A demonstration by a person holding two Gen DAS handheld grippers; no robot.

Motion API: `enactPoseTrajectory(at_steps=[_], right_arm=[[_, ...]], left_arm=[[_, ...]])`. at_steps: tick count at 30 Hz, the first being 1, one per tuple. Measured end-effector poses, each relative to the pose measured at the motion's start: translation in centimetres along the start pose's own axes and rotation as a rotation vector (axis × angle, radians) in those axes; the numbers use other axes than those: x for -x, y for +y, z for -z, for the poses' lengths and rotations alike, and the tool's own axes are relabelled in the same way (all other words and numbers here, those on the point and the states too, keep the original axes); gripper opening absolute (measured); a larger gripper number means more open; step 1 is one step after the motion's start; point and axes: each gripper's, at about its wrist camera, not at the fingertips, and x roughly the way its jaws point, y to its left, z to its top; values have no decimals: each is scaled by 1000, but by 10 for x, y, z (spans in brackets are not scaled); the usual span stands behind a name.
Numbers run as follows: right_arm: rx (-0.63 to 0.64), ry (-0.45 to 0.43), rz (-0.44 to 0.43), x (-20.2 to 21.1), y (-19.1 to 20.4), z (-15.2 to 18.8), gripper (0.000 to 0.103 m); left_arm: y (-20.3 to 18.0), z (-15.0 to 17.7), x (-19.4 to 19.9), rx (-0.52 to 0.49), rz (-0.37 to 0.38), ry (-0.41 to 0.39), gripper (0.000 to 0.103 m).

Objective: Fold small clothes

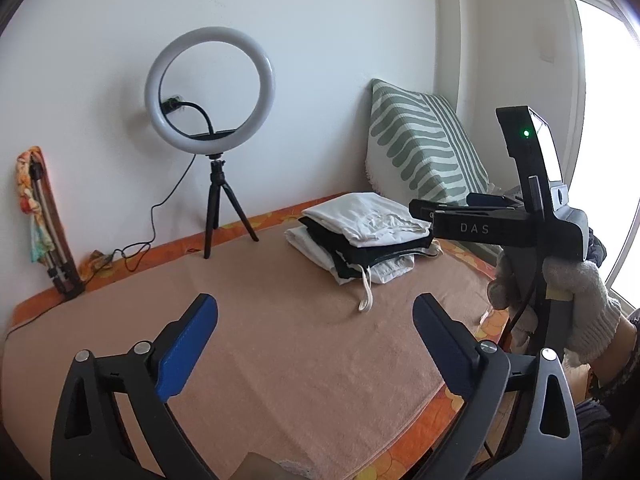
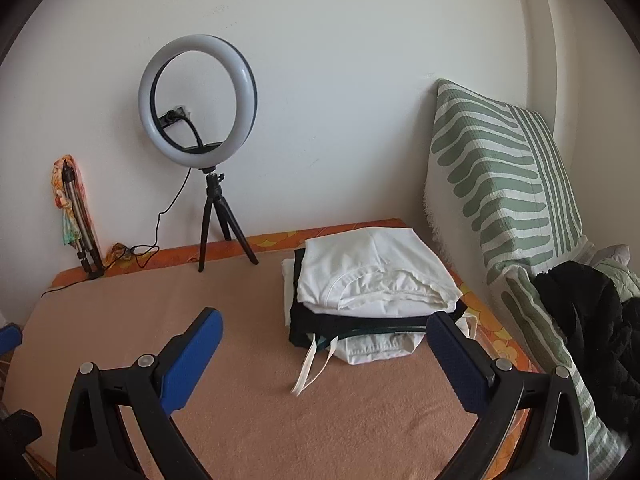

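A stack of folded clothes (image 1: pixel 360 240), white on black on white, lies on the peach towel (image 1: pixel 260 340) at the back right; it also shows in the right wrist view (image 2: pixel 368 292). White drawstrings (image 2: pixel 308 368) hang from the stack's front. My left gripper (image 1: pixel 316 324) is open and empty above the towel, short of the stack. My right gripper (image 2: pixel 324 340) is open and empty, its right finger (image 2: pixel 456 356) close to the stack's front corner. The right gripper's body (image 1: pixel 536 216) shows in the left wrist view, held by a gloved hand.
A ring light on a black tripod (image 1: pixel 212 128) stands at the back by the wall, its cable trailing left. A green-striped pillow (image 2: pixel 500 184) leans at the right. Dark clothes (image 2: pixel 592 328) lie at the far right. A folded tripod (image 1: pixel 44 220) leans at the left.
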Motion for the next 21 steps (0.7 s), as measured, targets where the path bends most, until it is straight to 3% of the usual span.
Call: enactPoseTrajectory(at_steps=[7,13,21], right_arm=[[-5,11,45,13,26,28,103],[-20,1,25,12,37,38,103],[-12,-21,22,11,43,43,103]], left_arm=[[18,28,16,21,-40,37,100],[28,46,7,49,-39,79,100],[33,61,-2,8,-73,115,100]])
